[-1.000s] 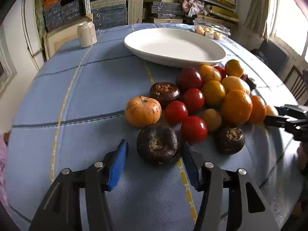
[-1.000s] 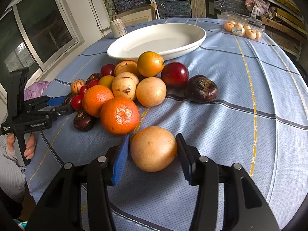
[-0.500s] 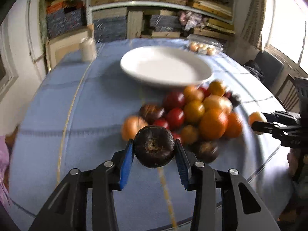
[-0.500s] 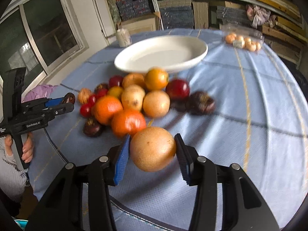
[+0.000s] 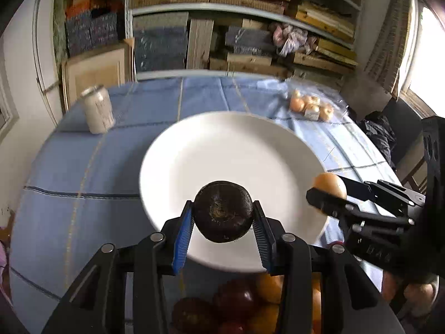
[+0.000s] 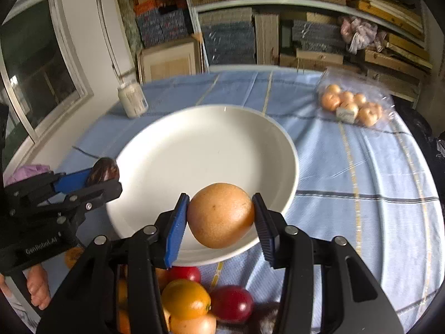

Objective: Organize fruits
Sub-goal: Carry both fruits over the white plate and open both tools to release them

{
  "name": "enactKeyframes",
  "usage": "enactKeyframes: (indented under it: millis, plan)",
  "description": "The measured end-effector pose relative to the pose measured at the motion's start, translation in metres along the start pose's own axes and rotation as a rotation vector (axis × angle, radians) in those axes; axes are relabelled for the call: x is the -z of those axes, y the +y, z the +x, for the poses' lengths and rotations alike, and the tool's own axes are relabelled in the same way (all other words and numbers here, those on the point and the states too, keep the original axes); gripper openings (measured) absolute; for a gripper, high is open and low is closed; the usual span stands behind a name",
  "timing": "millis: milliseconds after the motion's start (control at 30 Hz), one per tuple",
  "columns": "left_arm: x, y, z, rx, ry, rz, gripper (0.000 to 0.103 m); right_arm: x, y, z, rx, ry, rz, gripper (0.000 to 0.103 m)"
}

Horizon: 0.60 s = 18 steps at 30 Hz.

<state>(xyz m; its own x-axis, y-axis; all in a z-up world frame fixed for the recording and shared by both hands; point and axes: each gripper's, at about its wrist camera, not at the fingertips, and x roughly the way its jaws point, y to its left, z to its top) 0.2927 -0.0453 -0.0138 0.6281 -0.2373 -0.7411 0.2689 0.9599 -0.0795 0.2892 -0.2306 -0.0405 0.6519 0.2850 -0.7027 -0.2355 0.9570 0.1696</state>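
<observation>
My left gripper (image 5: 222, 218) is shut on a dark purple-brown round fruit (image 5: 223, 211) and holds it above the near rim of the big white plate (image 5: 222, 150). My right gripper (image 6: 221, 217) is shut on a tan round pear-like fruit (image 6: 221, 214) over the plate's (image 6: 194, 150) near right rim. Each gripper shows in the other's view: the right one (image 5: 328, 194) at the plate's right, the left one (image 6: 108, 178) at its left. The plate holds no fruit. The fruit pile (image 6: 194, 300) lies below the grippers, mostly hidden.
A white jar (image 5: 97, 110) stands at the table's far left. A clear bag of small tan fruits (image 6: 350, 105) lies at the far right. Shelves of stacked wood stand behind the blue-clothed table (image 5: 69, 194). A hand (image 6: 37, 286) grips the left tool.
Both grippers closed on their fruits, lifted them off the table and carried them forward over the plate's near rim. The fruit pile has dropped below the fingers.
</observation>
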Motion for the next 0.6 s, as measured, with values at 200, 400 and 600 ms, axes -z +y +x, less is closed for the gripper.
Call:
enactKeyframes:
  millis: [200, 400, 600]
  plan:
    - [0.008, 0.004, 0.006, -0.013, -0.013, 0.038, 0.063, 0.001, 0.008, 0.002, 0.071, -0.041, -0.079, 0.056]
    - [0.011, 0.025, -0.022, 0.008, -0.071, -0.037, 0.072, 0.004, -0.003, -0.045, 0.034, -0.160, -0.041, 0.065]
    - [0.050, 0.070, -0.072, -0.016, -0.136, -0.168, 0.083, 0.041, -0.022, -0.101, 0.047, -0.286, 0.006, 0.081]
